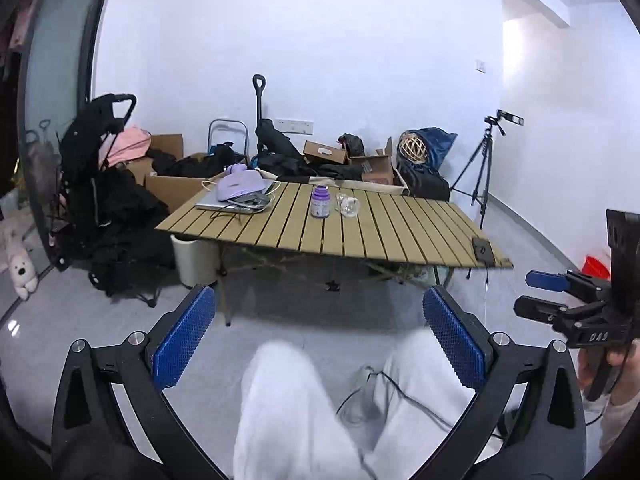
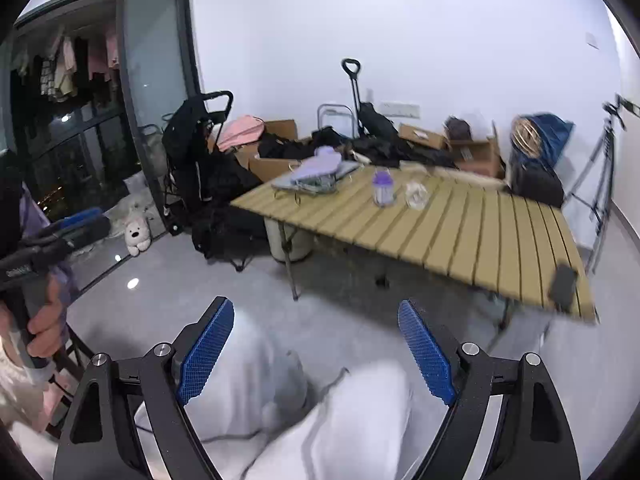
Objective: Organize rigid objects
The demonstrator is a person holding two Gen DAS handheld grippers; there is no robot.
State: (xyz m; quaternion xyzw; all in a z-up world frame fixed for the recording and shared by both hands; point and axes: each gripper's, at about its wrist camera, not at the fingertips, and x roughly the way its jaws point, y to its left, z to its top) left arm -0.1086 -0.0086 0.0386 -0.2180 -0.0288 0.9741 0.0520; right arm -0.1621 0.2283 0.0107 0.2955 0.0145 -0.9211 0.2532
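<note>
A purple-lidded jar (image 1: 320,201) and a clear glass object (image 1: 347,204) stand near the middle of the slatted wooden table (image 1: 400,232). The jar (image 2: 383,189) and the glass object (image 2: 416,195) also show in the right wrist view. A lilac appliance (image 1: 240,186) lies on a laptop at the table's far left. A small black device (image 1: 481,249) lies near the front right corner. My left gripper (image 1: 316,320) is open and empty, well short of the table, above white-trousered knees. My right gripper (image 2: 316,336) is open and empty too.
A black stroller (image 1: 104,184), cardboard boxes (image 1: 172,184), bags and a trolley crowd the floor behind and left of the table. A tripod (image 1: 480,172) stands at the right. A white bin (image 1: 192,260) sits under the table. A plush toy (image 1: 22,272) lies by the glass door.
</note>
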